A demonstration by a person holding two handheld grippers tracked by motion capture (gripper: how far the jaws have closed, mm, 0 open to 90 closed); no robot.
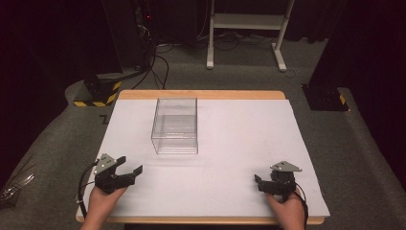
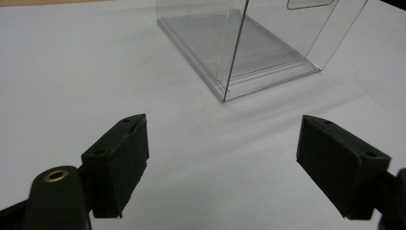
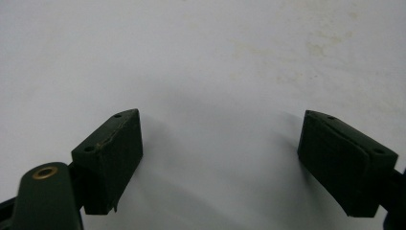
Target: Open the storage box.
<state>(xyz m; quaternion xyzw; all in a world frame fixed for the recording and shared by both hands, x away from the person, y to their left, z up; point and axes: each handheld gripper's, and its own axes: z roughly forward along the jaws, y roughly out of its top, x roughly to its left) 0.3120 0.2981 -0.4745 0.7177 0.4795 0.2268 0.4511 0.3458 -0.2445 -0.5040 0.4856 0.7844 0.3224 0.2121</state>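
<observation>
Clear plastic box (image 1: 175, 125) upright on white worktop (image 1: 239, 143), left of centre, apparently empty; left gripper (image 1: 130, 168) near, aimed at box, fingers (image 2: 117, 163) spread, nothing held; right gripper (image 1: 259, 182) well apart, fingers (image 3: 110, 158) spread, nothing held.

Left gripper (image 1: 130, 165) and right gripper (image 1: 257, 184) sit low, well apart, each held from behind, jaws spread wide with nothing between.

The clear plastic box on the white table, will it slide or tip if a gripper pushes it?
The clear plastic box looks thin-walled and empty, so probably light. Its broad flat base on the smooth white table suggests sliding rather than tipping.
</observation>
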